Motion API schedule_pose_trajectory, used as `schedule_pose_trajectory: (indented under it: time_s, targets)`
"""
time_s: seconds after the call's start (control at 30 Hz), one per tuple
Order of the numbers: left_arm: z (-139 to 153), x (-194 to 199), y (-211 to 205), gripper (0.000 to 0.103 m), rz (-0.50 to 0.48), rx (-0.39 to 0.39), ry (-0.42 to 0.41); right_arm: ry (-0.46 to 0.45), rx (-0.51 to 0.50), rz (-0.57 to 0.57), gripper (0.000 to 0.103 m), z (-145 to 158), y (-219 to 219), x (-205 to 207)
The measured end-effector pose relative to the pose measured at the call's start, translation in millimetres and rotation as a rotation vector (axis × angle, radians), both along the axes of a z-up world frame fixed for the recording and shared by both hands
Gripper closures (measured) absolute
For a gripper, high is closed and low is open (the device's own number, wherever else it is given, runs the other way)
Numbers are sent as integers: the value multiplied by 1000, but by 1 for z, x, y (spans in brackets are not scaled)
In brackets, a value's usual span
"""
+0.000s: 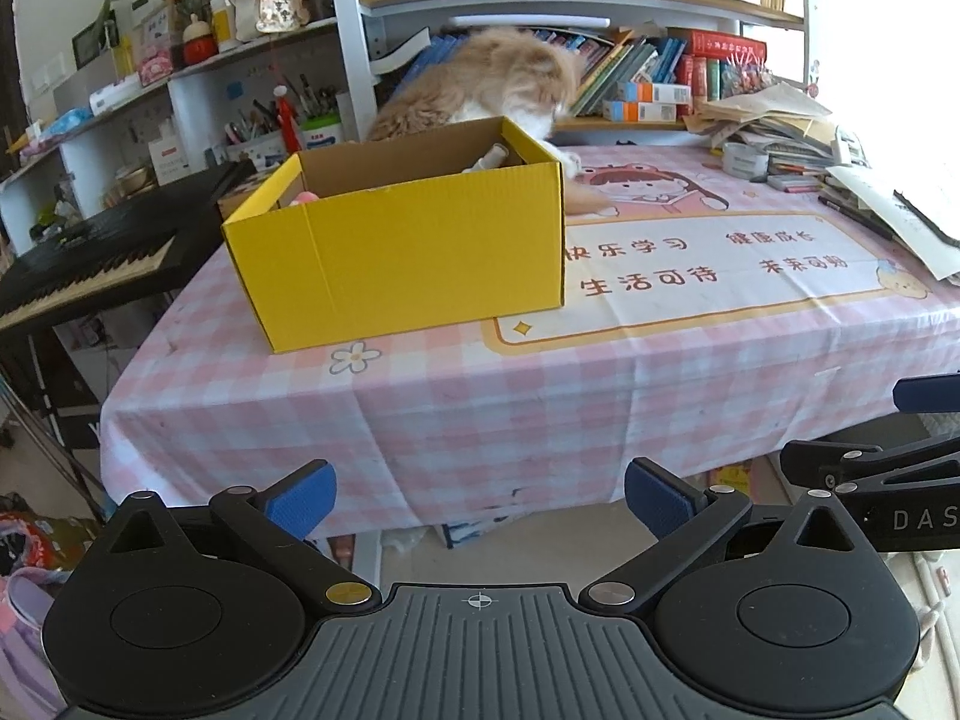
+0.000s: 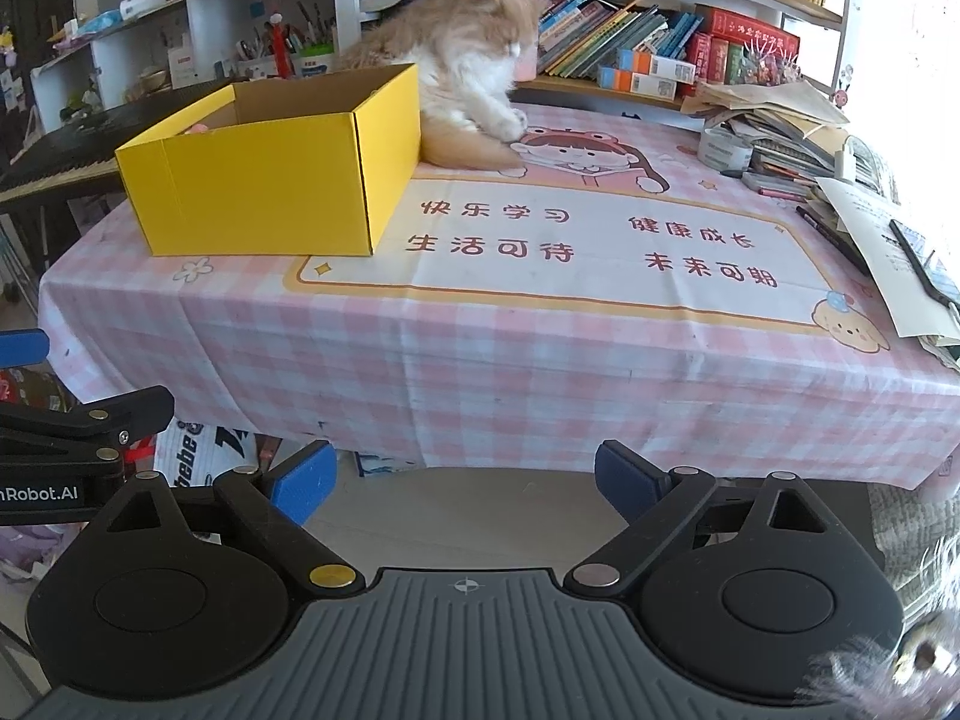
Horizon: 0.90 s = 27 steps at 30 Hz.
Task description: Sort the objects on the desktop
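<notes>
Yellow box [image 1: 396, 252] – long axis L-R across table [image 1: 540, 396], open top up

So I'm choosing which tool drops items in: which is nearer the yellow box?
Left. The left tool faces the yellow box almost head-on; the right tool sits further right, box off to its left.
</notes>
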<state>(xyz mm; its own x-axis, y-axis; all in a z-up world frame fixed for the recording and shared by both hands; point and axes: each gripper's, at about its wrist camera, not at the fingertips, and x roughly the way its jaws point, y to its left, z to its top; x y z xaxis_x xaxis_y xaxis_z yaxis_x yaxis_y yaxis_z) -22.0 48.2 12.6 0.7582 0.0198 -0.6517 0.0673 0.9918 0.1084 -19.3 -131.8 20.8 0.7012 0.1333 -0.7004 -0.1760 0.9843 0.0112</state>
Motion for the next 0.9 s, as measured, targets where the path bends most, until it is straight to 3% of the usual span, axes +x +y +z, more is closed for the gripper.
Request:
schedule_pose_trajectory:
  time_s: [0.73, 0.9]
  targets:
    - [-3, 8, -3, 0, -5, -13, 12, 22, 6, 3, 10, -3, -3, 10]
    - [-8, 16, -6, 0, 5, 18, 55, 28, 2, 9, 10, -4, -4, 12]
